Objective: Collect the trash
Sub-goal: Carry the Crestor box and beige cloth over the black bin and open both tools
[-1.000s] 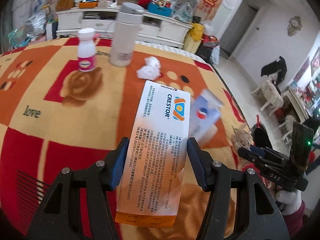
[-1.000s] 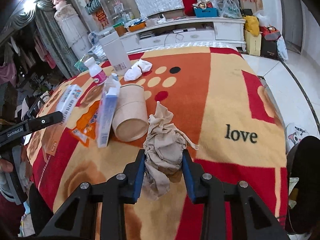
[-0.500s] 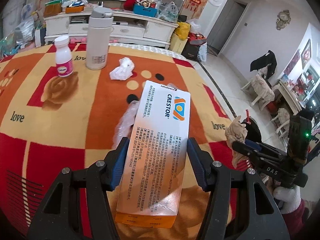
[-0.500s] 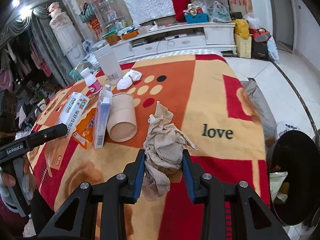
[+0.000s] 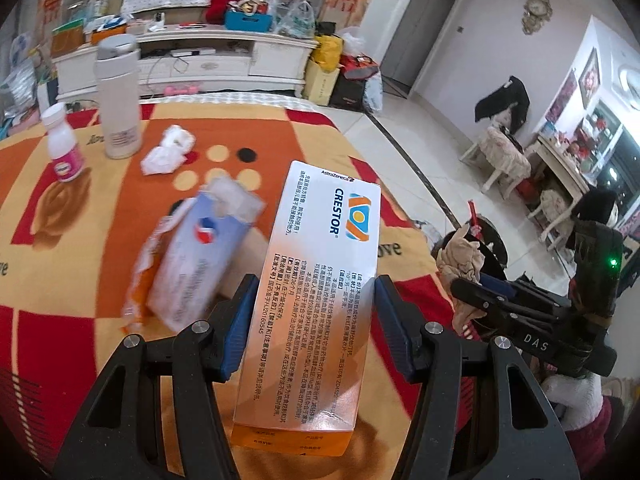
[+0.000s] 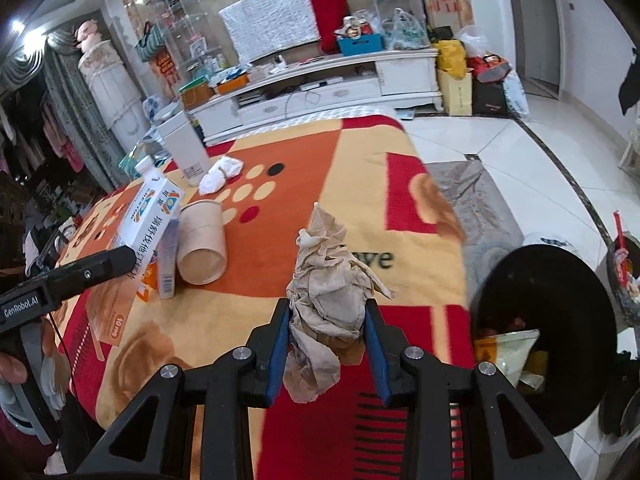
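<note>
My left gripper (image 5: 312, 320) is shut on a white and orange Crestor medicine box (image 5: 316, 304) and holds it above the blanket-covered table (image 5: 80, 344). My right gripper (image 6: 326, 340) is shut on a crumpled beige tissue (image 6: 328, 292), held over the table's right edge. The same tissue (image 5: 460, 256) and the right gripper show at the right of the left wrist view. A black trash bin (image 6: 540, 336) with wrappers inside stands on the floor just right of the tissue. The Crestor box (image 6: 150, 220) also shows at the left of the right wrist view.
On the table lie a blue and white carton (image 5: 200, 256), a tipped paper cup (image 6: 202, 244), a white tissue wad (image 5: 168, 154), a pink-labelled pill bottle (image 5: 64, 148) and a tall white flask (image 5: 118, 100). A second bin (image 6: 624, 272) stands at the far right.
Both grippers have moved to the right with their loads. The black bin has come further into the right wrist view. The blue carton shows again beside the Crestor box.
</note>
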Action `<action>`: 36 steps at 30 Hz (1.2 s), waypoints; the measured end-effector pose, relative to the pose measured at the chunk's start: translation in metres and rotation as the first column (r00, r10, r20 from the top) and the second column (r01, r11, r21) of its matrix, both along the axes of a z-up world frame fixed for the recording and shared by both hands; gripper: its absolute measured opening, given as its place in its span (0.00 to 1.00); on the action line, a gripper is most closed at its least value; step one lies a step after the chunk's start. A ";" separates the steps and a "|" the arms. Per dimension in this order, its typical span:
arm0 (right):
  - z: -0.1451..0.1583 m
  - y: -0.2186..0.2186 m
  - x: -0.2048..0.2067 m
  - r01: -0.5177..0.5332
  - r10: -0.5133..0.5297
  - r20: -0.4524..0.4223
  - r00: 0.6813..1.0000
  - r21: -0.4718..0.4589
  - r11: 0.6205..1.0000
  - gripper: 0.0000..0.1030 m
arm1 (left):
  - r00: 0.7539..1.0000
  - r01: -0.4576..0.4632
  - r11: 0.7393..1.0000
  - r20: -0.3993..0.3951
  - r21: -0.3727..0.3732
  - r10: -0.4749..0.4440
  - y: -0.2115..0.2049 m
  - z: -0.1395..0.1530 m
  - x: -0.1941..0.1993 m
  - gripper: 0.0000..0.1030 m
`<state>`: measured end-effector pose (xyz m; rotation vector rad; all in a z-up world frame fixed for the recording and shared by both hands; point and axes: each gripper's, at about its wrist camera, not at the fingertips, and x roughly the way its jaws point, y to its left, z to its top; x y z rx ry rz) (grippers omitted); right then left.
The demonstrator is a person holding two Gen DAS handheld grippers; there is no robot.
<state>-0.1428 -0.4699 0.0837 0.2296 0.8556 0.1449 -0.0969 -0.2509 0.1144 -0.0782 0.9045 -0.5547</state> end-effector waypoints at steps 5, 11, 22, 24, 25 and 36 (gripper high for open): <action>-0.001 -0.025 -0.007 0.045 -0.045 0.003 0.999 0.009 0.999 0.33 | 1.000 0.026 0.999 0.008 0.020 -0.026 -0.024 -0.004 -0.002 0.55; -0.004 -0.048 -0.013 0.086 -0.085 -0.006 0.996 0.016 0.996 0.33 | 0.998 0.063 0.997 -0.003 0.044 -0.063 -0.053 -0.013 -0.002 0.55; -0.015 -0.085 -0.023 0.155 -0.154 -0.030 0.988 0.025 0.988 0.33 | 0.992 0.129 0.990 -0.014 0.051 -0.129 -0.103 -0.020 -0.002 0.55; -0.017 -0.092 -0.026 0.169 -0.168 -0.035 0.985 0.025 0.985 0.33 | 0.989 0.145 0.988 -0.014 0.054 -0.145 -0.114 -0.022 -0.002 0.55; -0.018 -0.095 -0.027 0.174 -0.173 -0.037 0.984 0.026 0.984 0.33 | 0.988 0.151 0.987 -0.015 0.054 -0.150 -0.118 -0.023 -0.002 0.55; -0.030 -0.125 -0.033 0.230 -0.228 -0.064 0.972 0.032 0.973 0.33 | 0.978 0.203 0.979 -0.053 0.023 -0.201 -0.156 -0.034 0.006 0.55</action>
